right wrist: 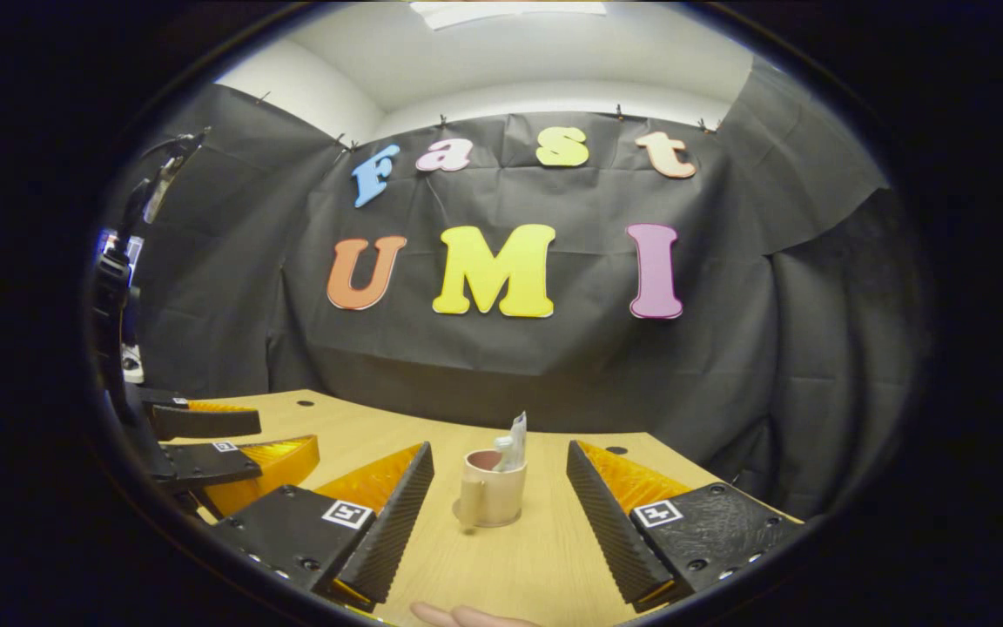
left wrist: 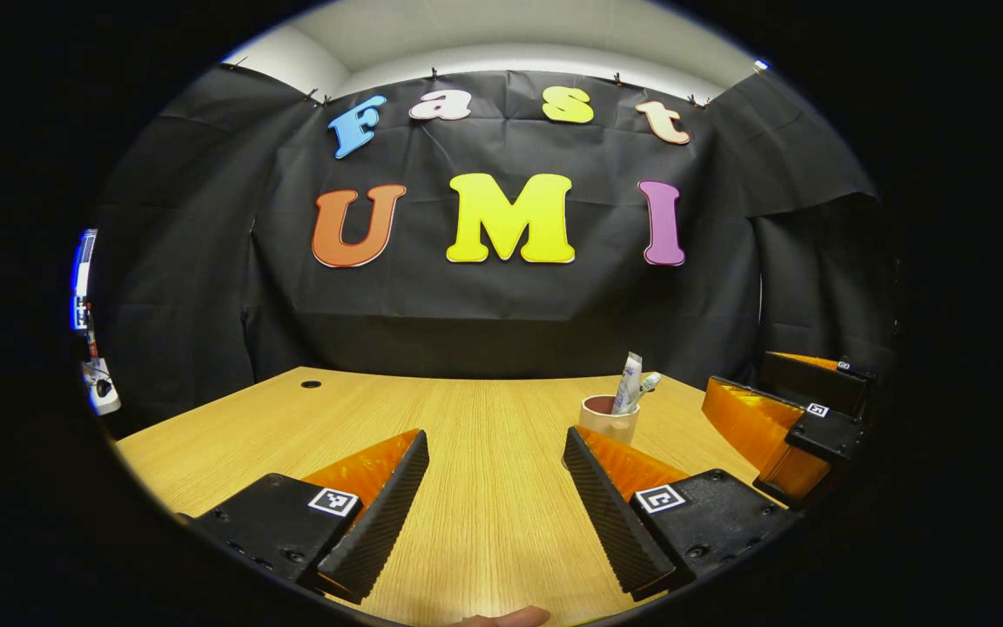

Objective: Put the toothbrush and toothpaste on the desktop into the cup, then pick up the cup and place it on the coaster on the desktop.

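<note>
Fingertips of the hand (right wrist: 467, 616) holding me peek in at the near edge of the right gripper view, and beyond them my right gripper (right wrist: 500, 496) stands wide apart, gripping nothing. My left gripper (left wrist: 495, 488) is just as wide and empty over the pale wood-grain desktop (left wrist: 484, 418).

Between my right fingers, a little farther off, stands the beige ceramic cup with a handle (right wrist: 491, 498) — the white toothpaste tube (right wrist: 514, 442) and the white toothbrush (left wrist: 648, 380) already stand inside it.

My worry is the tall, leaning contents: if I close off-centre or clip the handle, the cup could tip and spill.

I cannot make out any coaster, so whether one lies beneath the cup is unclear. From the left gripper view, my own finger hides the cup's base.
</note>
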`<act>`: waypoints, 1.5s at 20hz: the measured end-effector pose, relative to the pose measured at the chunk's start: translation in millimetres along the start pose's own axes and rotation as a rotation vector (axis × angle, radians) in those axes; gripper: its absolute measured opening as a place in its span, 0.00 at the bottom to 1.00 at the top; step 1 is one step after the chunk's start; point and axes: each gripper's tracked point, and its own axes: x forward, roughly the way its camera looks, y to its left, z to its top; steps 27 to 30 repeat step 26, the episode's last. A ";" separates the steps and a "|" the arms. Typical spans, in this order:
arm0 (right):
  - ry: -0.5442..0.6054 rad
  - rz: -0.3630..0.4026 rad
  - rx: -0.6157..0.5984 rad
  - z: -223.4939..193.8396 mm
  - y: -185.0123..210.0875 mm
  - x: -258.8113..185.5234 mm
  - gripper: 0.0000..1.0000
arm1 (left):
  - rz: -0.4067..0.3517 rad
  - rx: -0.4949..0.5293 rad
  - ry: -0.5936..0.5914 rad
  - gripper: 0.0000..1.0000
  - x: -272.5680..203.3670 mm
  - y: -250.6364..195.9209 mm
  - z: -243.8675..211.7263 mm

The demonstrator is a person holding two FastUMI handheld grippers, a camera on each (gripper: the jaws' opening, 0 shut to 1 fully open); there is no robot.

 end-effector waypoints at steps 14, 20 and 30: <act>0.017 0.003 0.006 -5.7 0.1 4.6 0.93 | 0.006 0.028 0.000 0.99 -1.3 5.0 -3.6; 0.048 -0.003 0.018 -4.4 -0.5 -0.9 0.93 | 0.030 0.015 -0.003 0.99 -20.6 14.0 0.8; 0.000 -0.004 -0.005 25.2 -1.8 -25.9 0.92 | 0.027 0.053 -0.024 0.99 -45.3 6.0 20.1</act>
